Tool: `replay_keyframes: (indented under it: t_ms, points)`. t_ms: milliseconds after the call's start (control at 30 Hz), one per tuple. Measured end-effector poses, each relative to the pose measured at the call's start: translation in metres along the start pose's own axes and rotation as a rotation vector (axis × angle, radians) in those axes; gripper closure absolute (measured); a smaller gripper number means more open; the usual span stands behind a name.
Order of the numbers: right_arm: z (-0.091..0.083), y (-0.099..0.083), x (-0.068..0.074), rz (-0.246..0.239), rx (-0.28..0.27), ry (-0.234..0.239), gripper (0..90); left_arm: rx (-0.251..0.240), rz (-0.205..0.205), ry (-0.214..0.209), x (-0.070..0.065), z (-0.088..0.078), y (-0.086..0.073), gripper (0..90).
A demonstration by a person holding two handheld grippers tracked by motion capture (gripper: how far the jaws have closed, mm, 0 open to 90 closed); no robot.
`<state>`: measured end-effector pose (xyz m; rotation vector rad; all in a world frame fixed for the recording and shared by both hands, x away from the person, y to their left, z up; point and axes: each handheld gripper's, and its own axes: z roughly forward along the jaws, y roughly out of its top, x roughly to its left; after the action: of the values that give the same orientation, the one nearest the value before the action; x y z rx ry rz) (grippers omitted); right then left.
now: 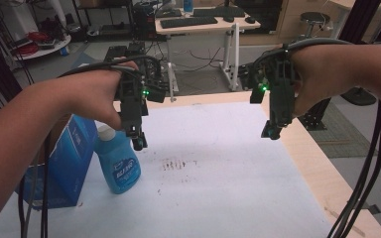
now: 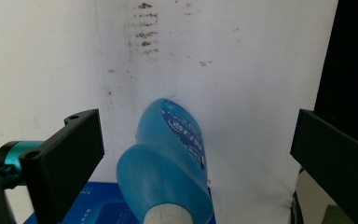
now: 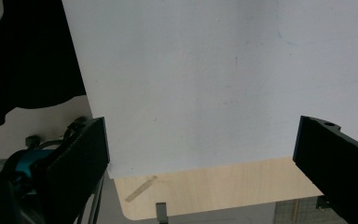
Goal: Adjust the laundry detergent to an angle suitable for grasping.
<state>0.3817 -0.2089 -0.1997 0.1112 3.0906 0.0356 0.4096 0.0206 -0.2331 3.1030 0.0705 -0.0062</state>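
The blue bottle (image 1: 120, 166) stands at about nine o'clock on the white sheet (image 1: 218, 188), beside a blue box (image 1: 69, 153). The left gripper (image 1: 138, 139) hovers above it, jaws wide apart, holding nothing. The right gripper (image 1: 271, 131) is wide too (and empty). The bottle looks smooth, maybe slippery and heavy; grab its narrow neck.

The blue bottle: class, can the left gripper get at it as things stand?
Probably yes. The left gripper hangs just above the blue bottle, jaws wide open with nothing between them and it. The blue box stands close beside.
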Motion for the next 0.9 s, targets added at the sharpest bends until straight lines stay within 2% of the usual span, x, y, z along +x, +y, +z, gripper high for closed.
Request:
replay_keyframes:
  t_ms: [167, 267, 400, 900]
  points:
    - [0.0026, -0.0013, -0.0023, 0.005, 0.009, -0.006, 2.5, -0.001, -0.005, 0.003, -0.0002, 0.0003, 0.0006, 2.5]
    - [0.0038, -0.0023, -0.0023, 0.006, 0.001, 0.002, 2.5, 0.003, 0.006, -0.001, -0.0002, 0.0015, 0.0017, 2.5]
    - [0.0034, -0.0047, -0.0012, 0.007, 0.000, -0.014, 2.5, 0.004, -0.004, 0.002, -0.0022, 0.0018, 0.0016, 2.5]
    - [0.0029, -0.0087, -0.0023, 0.012, -0.003, -0.030, 2.5, 0.018, -0.004, 0.001, -0.0023, 0.0038, 0.0065, 2.5]
